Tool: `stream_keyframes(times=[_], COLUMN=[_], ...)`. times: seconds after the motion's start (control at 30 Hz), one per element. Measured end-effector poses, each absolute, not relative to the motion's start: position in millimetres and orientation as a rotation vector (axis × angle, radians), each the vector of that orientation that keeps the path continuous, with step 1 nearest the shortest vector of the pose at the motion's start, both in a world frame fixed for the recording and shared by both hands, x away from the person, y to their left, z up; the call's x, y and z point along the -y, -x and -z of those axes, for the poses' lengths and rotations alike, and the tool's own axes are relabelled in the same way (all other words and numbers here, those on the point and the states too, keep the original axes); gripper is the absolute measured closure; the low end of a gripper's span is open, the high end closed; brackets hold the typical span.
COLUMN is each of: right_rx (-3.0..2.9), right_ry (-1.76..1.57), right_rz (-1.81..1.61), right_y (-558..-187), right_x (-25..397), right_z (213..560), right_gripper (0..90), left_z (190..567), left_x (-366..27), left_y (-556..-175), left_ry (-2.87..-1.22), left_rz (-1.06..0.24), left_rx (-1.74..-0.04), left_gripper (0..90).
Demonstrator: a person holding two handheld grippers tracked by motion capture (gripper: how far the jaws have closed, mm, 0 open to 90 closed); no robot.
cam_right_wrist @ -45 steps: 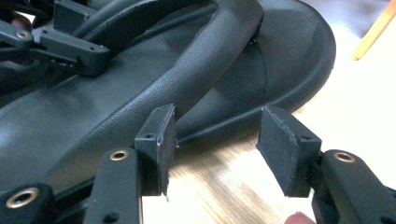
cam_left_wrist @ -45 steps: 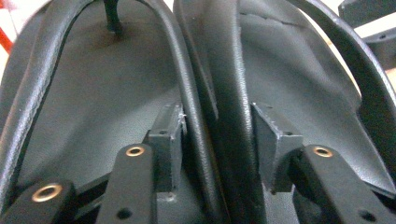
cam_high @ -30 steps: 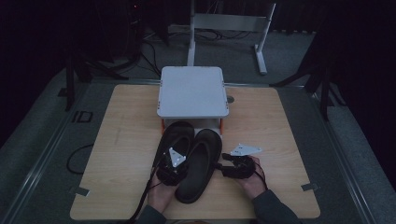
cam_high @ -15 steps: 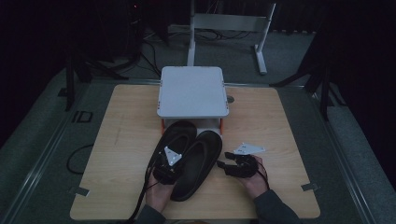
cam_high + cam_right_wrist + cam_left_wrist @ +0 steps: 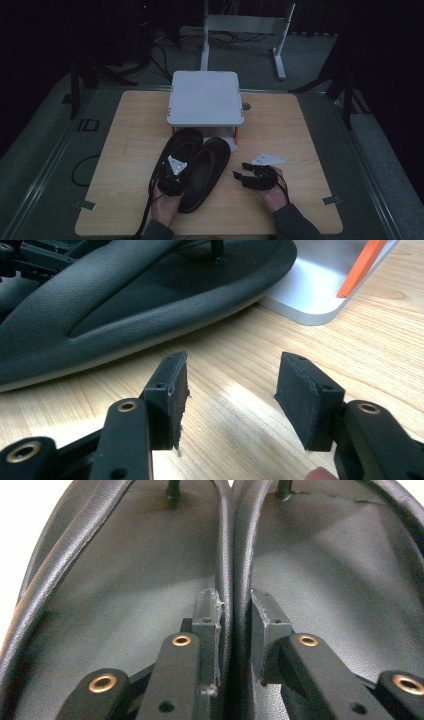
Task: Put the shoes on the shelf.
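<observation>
The 2 black slippers (image 5: 196,165) are seen at the lower centre of the high view, side by side on the worktop (image 5: 125,150), toes towards the white stand (image 5: 206,97). Compared with 1 second ago, the pair has been drawn a little towards the bottom of the frame and swung slightly, heels to the lower left. In the left gripper view the left tongs (image 5: 235,625) are clenched on the 2 touching inner rims of the slippers (both walls pinched together between the pads). The right tongs (image 5: 230,395) are released, held just above bare wood beside the right slipper's sole, and have barely shifted. It may be judged that the pair is being moved as 1 unit by the left alone.
</observation>
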State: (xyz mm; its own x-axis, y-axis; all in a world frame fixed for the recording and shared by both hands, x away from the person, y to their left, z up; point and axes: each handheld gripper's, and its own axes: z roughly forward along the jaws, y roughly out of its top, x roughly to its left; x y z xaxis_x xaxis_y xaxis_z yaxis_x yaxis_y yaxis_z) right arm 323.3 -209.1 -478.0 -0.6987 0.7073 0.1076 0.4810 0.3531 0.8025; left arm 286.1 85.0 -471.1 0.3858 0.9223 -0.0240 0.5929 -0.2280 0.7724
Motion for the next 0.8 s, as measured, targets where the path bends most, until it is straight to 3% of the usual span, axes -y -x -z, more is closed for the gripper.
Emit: stream_keyframes(times=[0.8], right_rx=[-2.338], right_ry=[-1.087], right_rz=[-1.269], right_y=[-326], right_x=[217], right_z=[478], right_gripper=[45.9], left_z=[464], left_x=[-50], left_y=[-311], left_ry=[-1.809], left_rz=[-0.643], left_rx=[-1.373], left_gripper=[76.5])
